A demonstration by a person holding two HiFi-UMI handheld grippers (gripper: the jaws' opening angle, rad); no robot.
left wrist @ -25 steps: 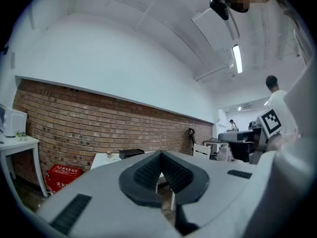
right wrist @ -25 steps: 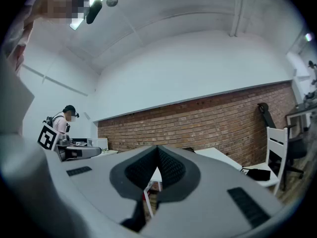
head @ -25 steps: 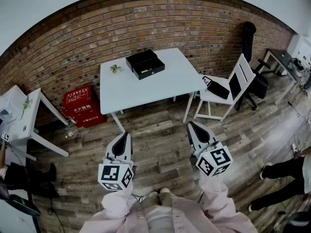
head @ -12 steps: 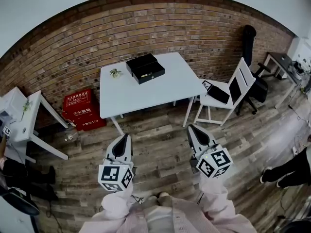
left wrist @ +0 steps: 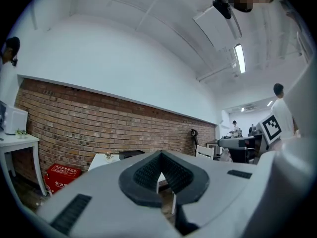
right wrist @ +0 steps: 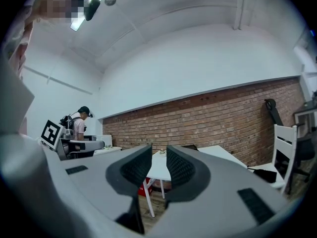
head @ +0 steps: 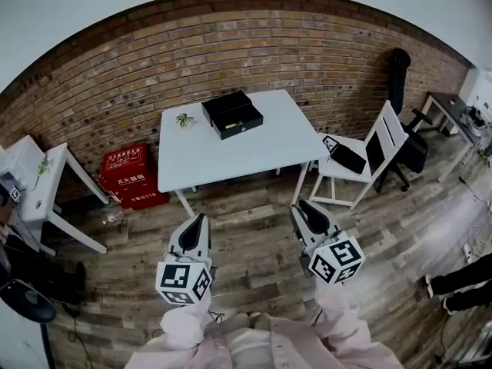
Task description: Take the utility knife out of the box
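A black box [head: 232, 114] sits at the far side of the white table [head: 231, 156], well ahead of both grippers. No utility knife shows in any view. My left gripper [head: 200, 220] hangs over the wooden floor, pointing at the table, its tips [left wrist: 159, 155] touching with nothing held. My right gripper [head: 302, 208] is beside it at the same distance from the table. Its jaws have just been opening, and a narrow gap [right wrist: 158, 153] stands between them with nothing in it. Through that gap I see the table [right wrist: 157, 166].
A small plant [head: 183, 118] stands left of the box. A white chair [head: 367, 154] with a dark item on its seat is right of the table. A red box [head: 127, 175] lies on the floor at the left, by a white desk [head: 42, 194]. Someone's legs [head: 461, 283] are at the right edge.
The right gripper's jaws have parted from shut to a narrow gap, and it has slid slightly left. The person at the right has walked further toward the edge. The left gripper is still.
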